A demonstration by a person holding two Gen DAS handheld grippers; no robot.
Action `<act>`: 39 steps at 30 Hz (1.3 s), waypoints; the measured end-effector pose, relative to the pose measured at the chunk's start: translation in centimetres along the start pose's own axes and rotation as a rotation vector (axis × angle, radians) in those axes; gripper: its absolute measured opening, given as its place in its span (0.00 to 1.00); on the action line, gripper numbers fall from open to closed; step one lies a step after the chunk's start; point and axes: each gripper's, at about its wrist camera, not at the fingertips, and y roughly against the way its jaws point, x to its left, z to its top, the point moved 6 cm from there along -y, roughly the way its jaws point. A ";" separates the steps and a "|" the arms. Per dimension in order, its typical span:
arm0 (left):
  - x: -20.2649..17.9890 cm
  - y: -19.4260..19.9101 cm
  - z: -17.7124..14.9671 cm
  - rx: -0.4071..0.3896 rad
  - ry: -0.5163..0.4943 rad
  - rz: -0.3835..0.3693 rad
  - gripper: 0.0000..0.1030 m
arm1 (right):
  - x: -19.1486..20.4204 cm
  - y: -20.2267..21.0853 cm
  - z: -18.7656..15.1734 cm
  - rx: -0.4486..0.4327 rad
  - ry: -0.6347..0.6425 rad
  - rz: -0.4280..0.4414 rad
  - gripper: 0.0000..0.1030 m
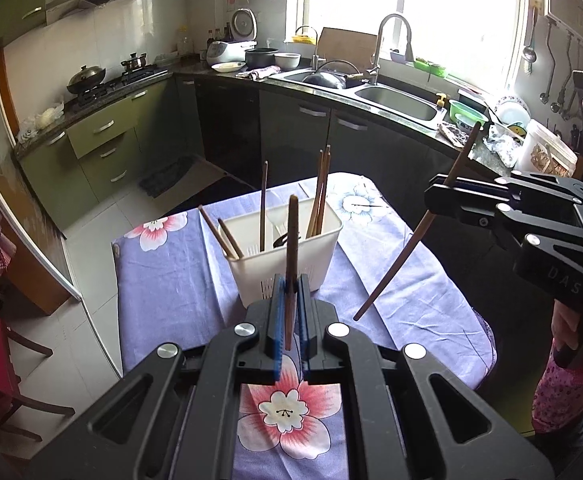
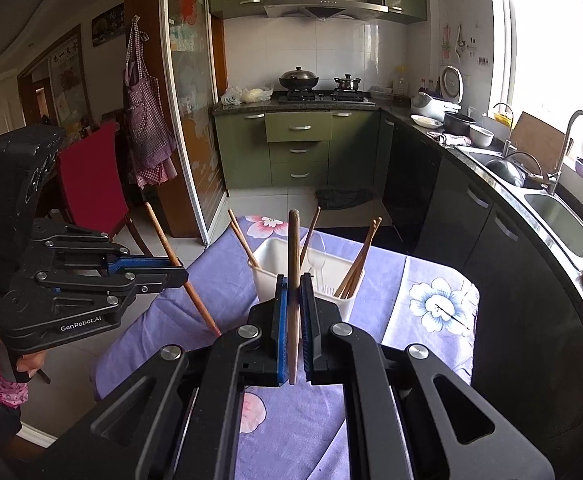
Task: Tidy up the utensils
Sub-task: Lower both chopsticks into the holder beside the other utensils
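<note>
Up close, the left black two-finger gripper with blue pads [image 1: 289, 288] was pinched tight on 1 dark brown wooden chopstick [image 1: 291, 240] standing nearly upright, and the right black two-finger gripper [image 2: 291, 284] was clamped the same way on 1 lighter brown wooden chopstick [image 2: 294, 264], both held up over the purple floral tablecloth [image 1: 171, 264]. Just past them sat the white rectangular plastic utensil basket [image 1: 323, 232] on that cloth, with about 7 more wooden chopsticks [image 1: 319, 200] leaning inside it plus what looked like a clear plastic spoon [image 2: 318, 258]. Way back was the kitchen counter with the steel double sink [image 1: 395, 100].
</note>
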 end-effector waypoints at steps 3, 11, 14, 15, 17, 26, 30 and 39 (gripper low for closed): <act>-0.1 0.4 2.1 -0.018 -0.004 -0.004 0.06 | -0.6 0.4 2.1 -0.021 -0.002 -0.013 0.07; 0.2 2.3 7.7 -0.094 -0.019 0.015 0.06 | -3.1 1.9 8.0 -0.096 -0.036 -0.025 0.07; 0.3 2.7 9.6 -0.125 -0.023 0.031 0.06 | -4.0 2.0 10.0 -0.118 -0.048 -0.033 0.07; 0.4 2.7 10.2 -0.135 -0.024 0.036 0.06 | -4.4 1.8 10.6 -0.125 -0.053 -0.035 0.07; 0.5 2.3 11.2 -0.148 -0.024 0.049 0.06 | -5.3 1.1 11.7 -0.133 -0.065 -0.029 0.07; 2.3 -3.6 11.0 -0.070 0.006 0.083 0.06 | -7.0 -5.5 11.3 -0.066 -0.083 -0.002 0.07; 2.9 -6.3 9.7 -0.027 0.020 0.075 0.06 | -6.9 -8.7 9.0 -0.029 -0.091 0.008 0.07; 2.9 -9.7 5.5 -0.007 0.021 0.071 0.06 | -7.5 -13.5 4.0 0.031 -0.125 0.010 0.07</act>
